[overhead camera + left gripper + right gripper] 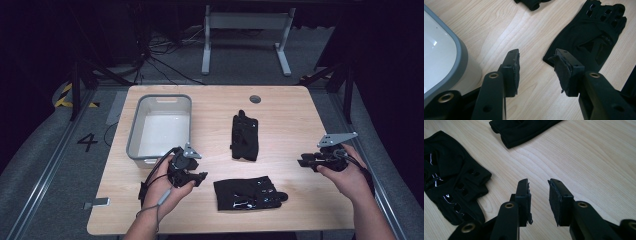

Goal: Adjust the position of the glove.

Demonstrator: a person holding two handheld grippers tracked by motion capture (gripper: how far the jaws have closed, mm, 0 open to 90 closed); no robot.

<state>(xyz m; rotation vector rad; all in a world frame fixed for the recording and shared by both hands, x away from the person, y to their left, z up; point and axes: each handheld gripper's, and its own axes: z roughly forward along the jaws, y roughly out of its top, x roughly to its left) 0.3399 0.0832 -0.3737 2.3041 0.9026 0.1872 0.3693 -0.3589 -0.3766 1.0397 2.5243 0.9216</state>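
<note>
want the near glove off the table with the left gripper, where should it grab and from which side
Grip the cuff end of the near glove, the plain edge nearest the left gripper, coming in low from the glove's left. It lies flat with its fingers pointing away to the right, so that cuff edge, just ahead of the open jaws, is probably the easiest fold to pinch.

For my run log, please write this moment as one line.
left gripper: open, empty, beside near glove | right gripper: open, empty | far glove: flat on table | bin: empty
</note>
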